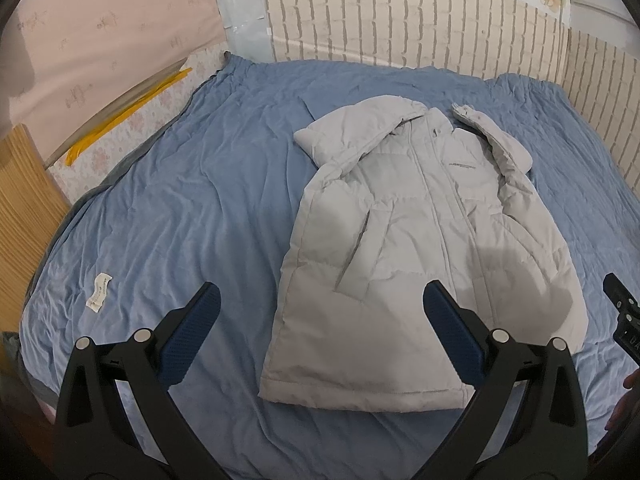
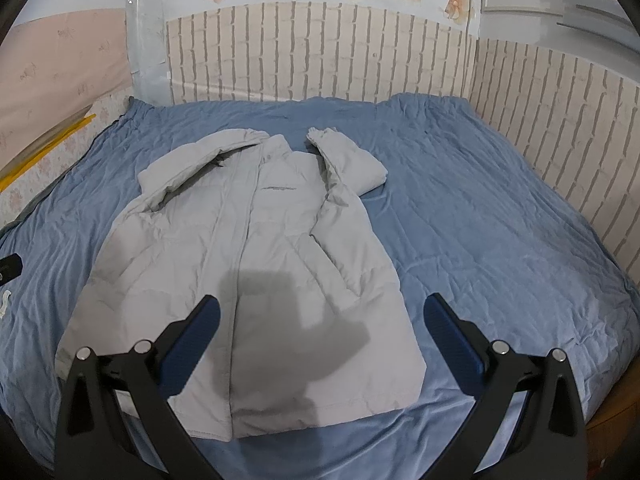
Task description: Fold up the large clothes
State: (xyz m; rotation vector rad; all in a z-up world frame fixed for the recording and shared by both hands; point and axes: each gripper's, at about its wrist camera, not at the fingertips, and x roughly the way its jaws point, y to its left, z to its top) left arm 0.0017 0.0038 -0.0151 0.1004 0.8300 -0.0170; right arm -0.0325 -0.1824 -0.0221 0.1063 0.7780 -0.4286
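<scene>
Covering nearly the whole view, a bed [image 2: 500, 208] spread with a wrinkled blue quilt sits against a wall [image 2: 320, 52] papered in a pale brick pattern, with flower print above it. On the quilt lies a light grey puffer jacket [image 2: 256, 264], front side up and closed down the middle, its hem toward the near edge of the bed and its collar toward the wall. Both sleeves are bent upward beside the shoulders, the cuffs near the collar; the right-hand sleeve [image 2: 348, 160] is folded into a short bundle. A small line of dark lettering [image 1: 462, 165] crosses the chest. A little white fabric label [image 1: 98, 293] lies on the quilt, well apart from the jacket on its left.

The left tool [image 1: 320, 320] hovers above the jacket's lower left corner, jaws spread wide, holding nothing. The right tool [image 2: 322, 330] hangs over the hem, equally wide open and empty, casting a dark shadow on the fabric.
</scene>
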